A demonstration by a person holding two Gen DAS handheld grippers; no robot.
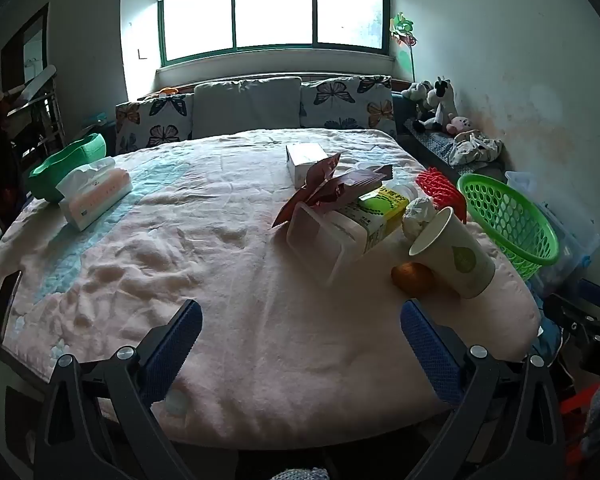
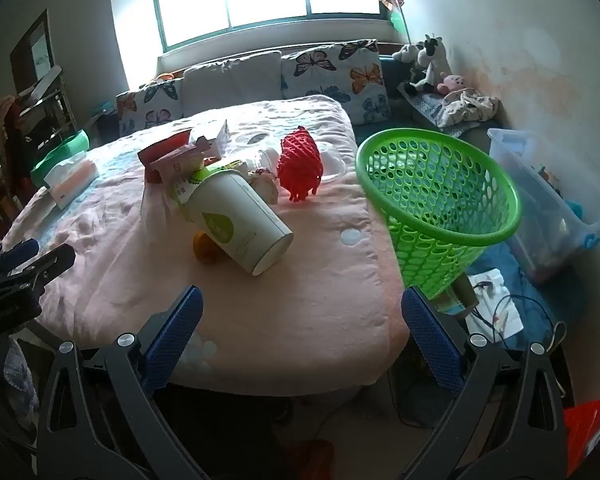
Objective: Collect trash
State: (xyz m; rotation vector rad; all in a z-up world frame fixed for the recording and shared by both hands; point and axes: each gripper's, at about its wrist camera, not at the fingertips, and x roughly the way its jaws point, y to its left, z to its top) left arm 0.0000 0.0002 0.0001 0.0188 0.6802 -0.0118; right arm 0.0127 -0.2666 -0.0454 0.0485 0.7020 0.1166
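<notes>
A heap of trash lies on a pink blanket [image 1: 228, 280]: a tipped paper cup [image 1: 454, 256] [image 2: 240, 220], an orange peel [image 1: 412, 278] [image 2: 204, 248], a crumpled tissue [image 1: 418, 216], a yellow-green carton [image 1: 380, 210], a clear plastic tub [image 1: 320, 240], dark red wrappers [image 1: 332, 184] and a red foam net [image 2: 300, 166] [image 1: 440, 188]. A green perforated basket [image 2: 440, 200] [image 1: 508, 220] stands at the table's right edge. My left gripper [image 1: 300, 320] hangs open near the front edge, short of the heap. My right gripper [image 2: 302, 308] is open too, below the cup and left of the basket.
A tissue box [image 1: 94, 196] and a green bowl [image 1: 64, 166] sit at the far left. A white box [image 1: 304, 160] lies behind the heap. Butterfly cushions [image 1: 340, 108] line the back. A clear storage bin [image 2: 548, 200] stands on the floor right of the basket.
</notes>
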